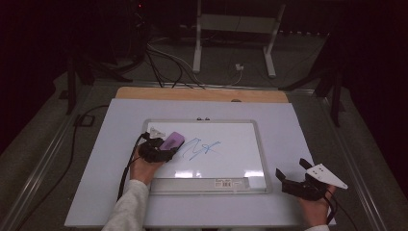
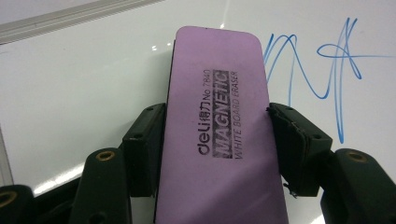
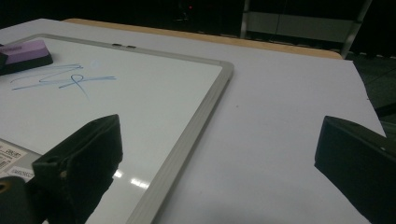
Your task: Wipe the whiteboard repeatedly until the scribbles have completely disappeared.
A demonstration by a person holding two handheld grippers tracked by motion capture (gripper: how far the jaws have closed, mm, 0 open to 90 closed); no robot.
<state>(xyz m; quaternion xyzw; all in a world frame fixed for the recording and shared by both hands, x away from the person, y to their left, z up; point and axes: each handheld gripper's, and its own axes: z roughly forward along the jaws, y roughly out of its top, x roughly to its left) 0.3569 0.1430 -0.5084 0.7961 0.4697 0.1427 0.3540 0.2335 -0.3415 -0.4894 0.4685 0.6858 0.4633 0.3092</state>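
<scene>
High view: The left gripper (image 1: 161,148) held a purple eraser (image 1: 172,140) on the whiteboard (image 1: 240,144), just left of the blue scribble (image 1: 202,148), apparently poised to wipe it. The right gripper (image 1: 296,175) waited off the board's right edge.
Left gripper view: Jaws were clamped on the eraser's (image 2: 217,135) long sides, its face flat to the board, scribble (image 2: 322,70) just beyond.
Right gripper view: Jaws stood wide apart, empty, beside the board's frame (image 3: 196,121), likely kept clear.
</scene>
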